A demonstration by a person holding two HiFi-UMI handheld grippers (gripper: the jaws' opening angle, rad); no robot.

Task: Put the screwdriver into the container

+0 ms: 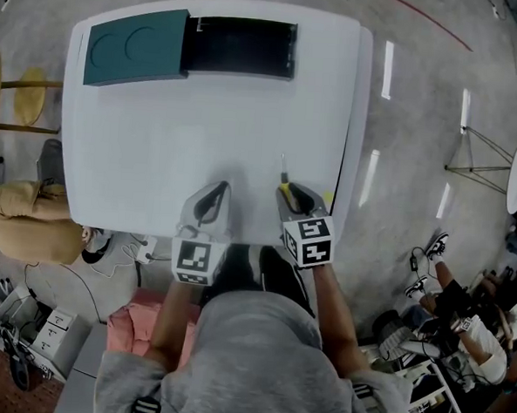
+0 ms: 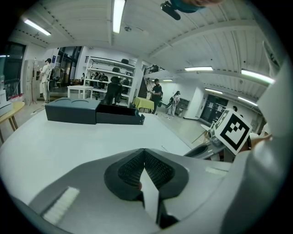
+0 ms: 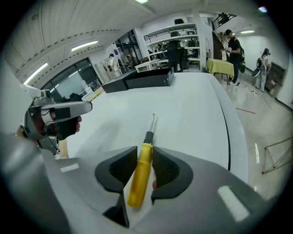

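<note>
The right claw (image 3: 144,147) squeezes the yellow plastic handle of the thin metal screwdriver (image 3: 141,176), down on the white table (image 3: 187,107), with its tip pointing ahead at the dark open container (image 1: 239,47) far away; the left claw (image 2: 144,150) is closed, empty.

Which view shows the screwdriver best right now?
The right gripper view: the screwdriver shows close up, yellow handle between the jaws of the right tool, shaft ahead. The head view shows it small, handle mostly under that tool. The left gripper view does not clearly show it.
</note>
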